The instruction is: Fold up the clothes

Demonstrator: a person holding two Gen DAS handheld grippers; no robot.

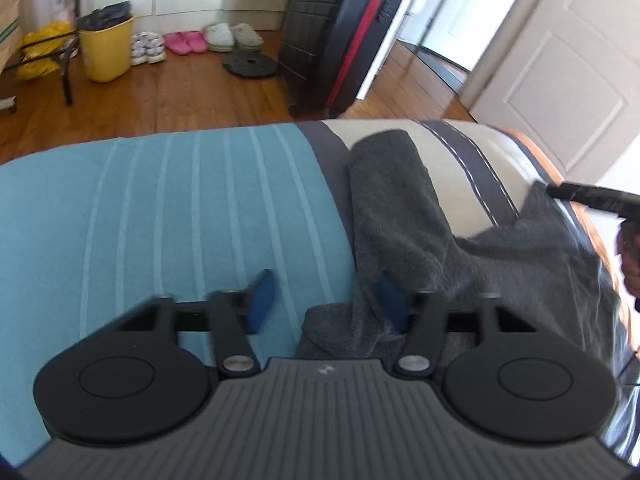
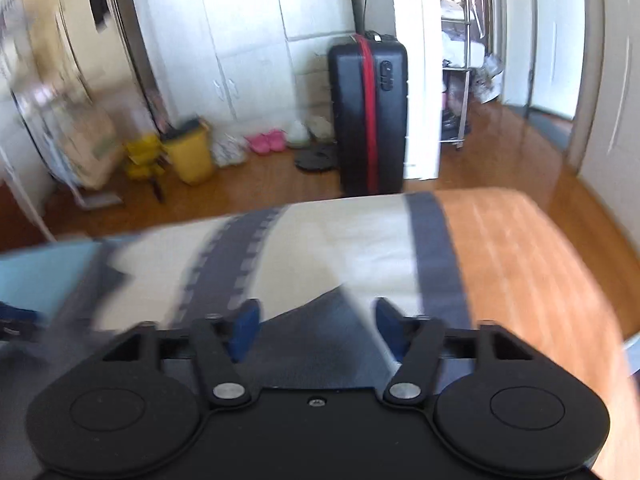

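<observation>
A dark grey fleecy garment [image 1: 404, 216] lay rumpled on the striped bedspread [image 1: 168, 208], one long part stretched toward the far edge of the bed, the rest spread out to the right. It looked soft, light and limp, likely to sag wherever unsupported, so hems or corners seemed the best holds. The left tongs [image 1: 324, 300] stood half spread with a fold of it between them, not visibly pinched. The right tongs [image 2: 316, 328] were spread wide over another part, gripping nothing.
</observation>
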